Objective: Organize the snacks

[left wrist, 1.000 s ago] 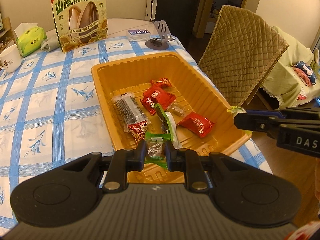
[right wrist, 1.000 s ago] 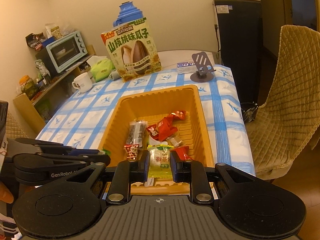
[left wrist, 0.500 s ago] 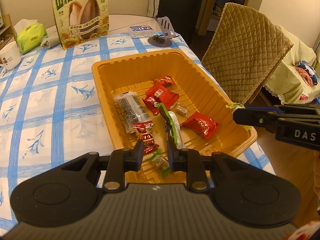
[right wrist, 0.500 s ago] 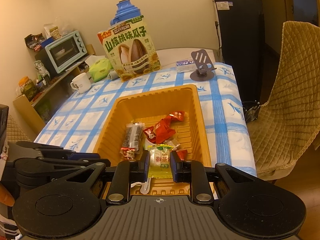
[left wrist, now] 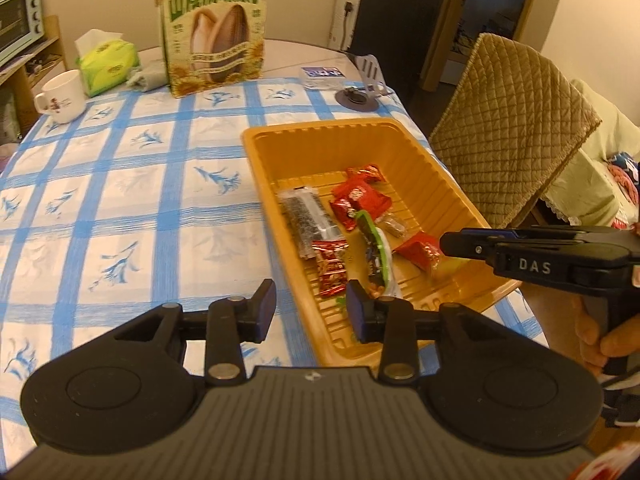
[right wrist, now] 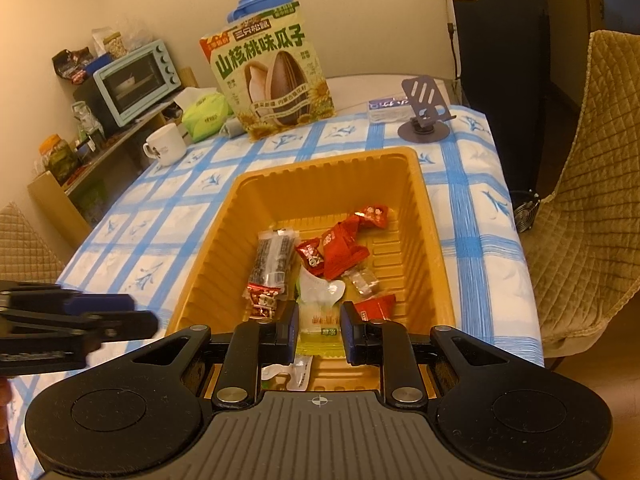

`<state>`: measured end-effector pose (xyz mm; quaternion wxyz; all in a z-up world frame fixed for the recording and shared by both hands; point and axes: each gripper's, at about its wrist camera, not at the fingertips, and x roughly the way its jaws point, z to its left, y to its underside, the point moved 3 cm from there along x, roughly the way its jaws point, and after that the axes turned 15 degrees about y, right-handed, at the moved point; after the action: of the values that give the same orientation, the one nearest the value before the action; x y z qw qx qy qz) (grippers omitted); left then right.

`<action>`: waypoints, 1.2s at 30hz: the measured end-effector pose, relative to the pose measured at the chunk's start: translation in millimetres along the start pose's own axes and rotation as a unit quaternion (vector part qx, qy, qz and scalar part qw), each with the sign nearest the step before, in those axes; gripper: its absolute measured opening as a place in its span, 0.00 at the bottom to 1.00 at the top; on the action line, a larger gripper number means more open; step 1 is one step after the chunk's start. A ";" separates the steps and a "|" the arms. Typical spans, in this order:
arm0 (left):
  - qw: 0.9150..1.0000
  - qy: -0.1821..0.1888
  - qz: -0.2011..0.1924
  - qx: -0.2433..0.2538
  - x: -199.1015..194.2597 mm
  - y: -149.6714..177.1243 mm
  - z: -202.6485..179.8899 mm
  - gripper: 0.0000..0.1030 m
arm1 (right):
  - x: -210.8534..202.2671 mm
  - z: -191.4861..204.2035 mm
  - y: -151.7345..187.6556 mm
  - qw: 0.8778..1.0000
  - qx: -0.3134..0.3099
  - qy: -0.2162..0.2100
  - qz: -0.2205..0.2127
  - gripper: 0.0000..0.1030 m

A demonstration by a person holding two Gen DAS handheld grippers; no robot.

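Note:
An orange plastic tray sits on the blue-checked tablecloth and holds several wrapped snacks: red packets, a dark bar in clear wrap and a green packet. My left gripper hangs over the tray's near left rim, its jaws opening with nothing between them. My right gripper is shut on a yellow-green snack packet above the tray's near end. In the left wrist view my right gripper reaches in from the right.
A big sunflower-seed bag stands at the table's far side, with a green tissue pack, a white mug and a phone stand. A quilted chair stands right of the table. A toaster oven sits on a shelf at the left.
My left gripper let go of a small green-wrapped snack into the tray, opened, and drew back to the left. My right gripper moved lower over the tray with its packet.

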<state>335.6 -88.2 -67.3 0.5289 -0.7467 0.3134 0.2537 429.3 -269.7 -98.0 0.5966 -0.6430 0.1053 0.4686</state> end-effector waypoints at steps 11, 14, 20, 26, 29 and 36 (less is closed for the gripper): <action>0.999 -0.017 -0.021 -0.018 -43.2 15.6 9.7 0.60 | -13.2 -8.2 3.9 1.000 0.029 0.009 0.002 0.49; 0.999 -0.017 -0.026 -0.015 -55.2 19.8 8.9 0.63 | -32.3 -9.5 10.4 0.999 0.042 0.012 -0.011 0.66; 0.999 -0.014 -0.035 -0.007 -84.8 30.3 7.6 0.73 | -68.1 2.9 27.6 0.998 0.050 0.020 -0.013 0.84; 0.999 -0.019 -0.035 -0.002 -118.5 49.2 12.6 0.77 | -102.7 37.3 50.7 0.998 0.043 0.034 -0.005 0.90; 0.999 -0.018 -0.031 0.000 -135.8 61.0 17.1 0.77 | -118.5 56.1 64.2 0.998 0.041 0.041 0.002 0.90; 1.000 -0.019 -0.014 -0.001 -177.2 94.0 33.5 0.77 | -146.5 106.4 93.7 0.998 0.035 0.056 0.011 0.91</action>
<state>145.1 -44.0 -11.2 0.5371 -0.7469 0.2927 0.2607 234.6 -264.5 -37.9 0.6069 -0.6455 0.1616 0.4346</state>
